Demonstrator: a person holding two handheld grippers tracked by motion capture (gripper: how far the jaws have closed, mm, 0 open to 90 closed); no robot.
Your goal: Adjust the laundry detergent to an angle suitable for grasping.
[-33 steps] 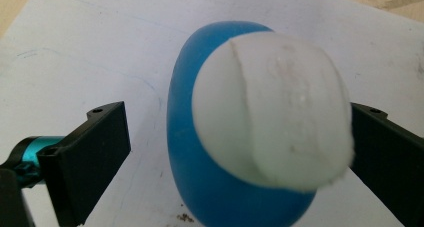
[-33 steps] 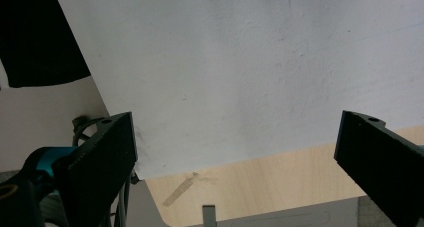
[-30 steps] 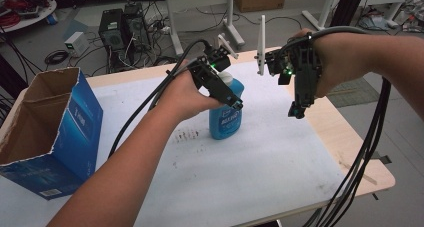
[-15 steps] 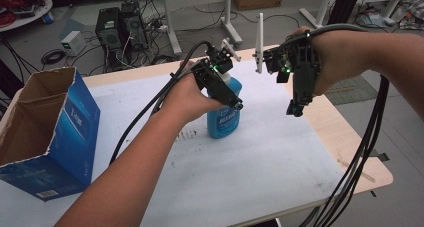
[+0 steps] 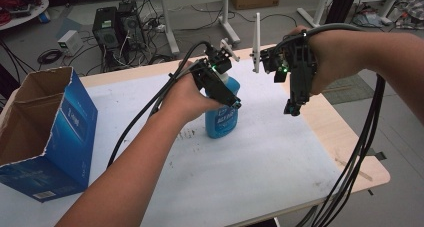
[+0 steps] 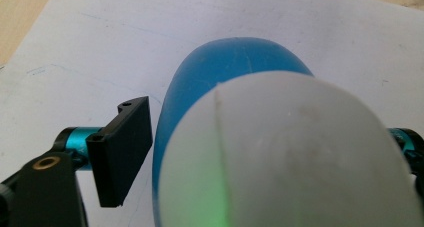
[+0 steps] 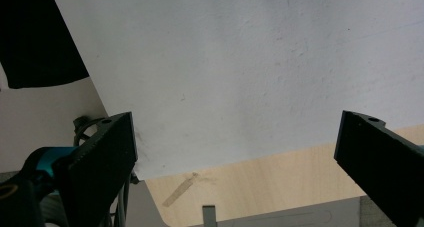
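Observation:
A blue bottle with a white cap stands upright in the middle of the white-covered table. My left gripper reaches down over its top from the left. In the left gripper view the white cap and blue shoulder lie between the jaws of my left gripper. These jaws have just been closing; a thin gap still separates the left pad from the bottle, and the other pad is hidden. My right gripper hangs open to the bottle's right, above the table's edge, nothing between its jaws.
An open blue cardboard box stands at the table's left end. Thick black cables trail from both grippers, the right bundle hanging off the table's right side. A computer tower and wires sit on the floor behind.

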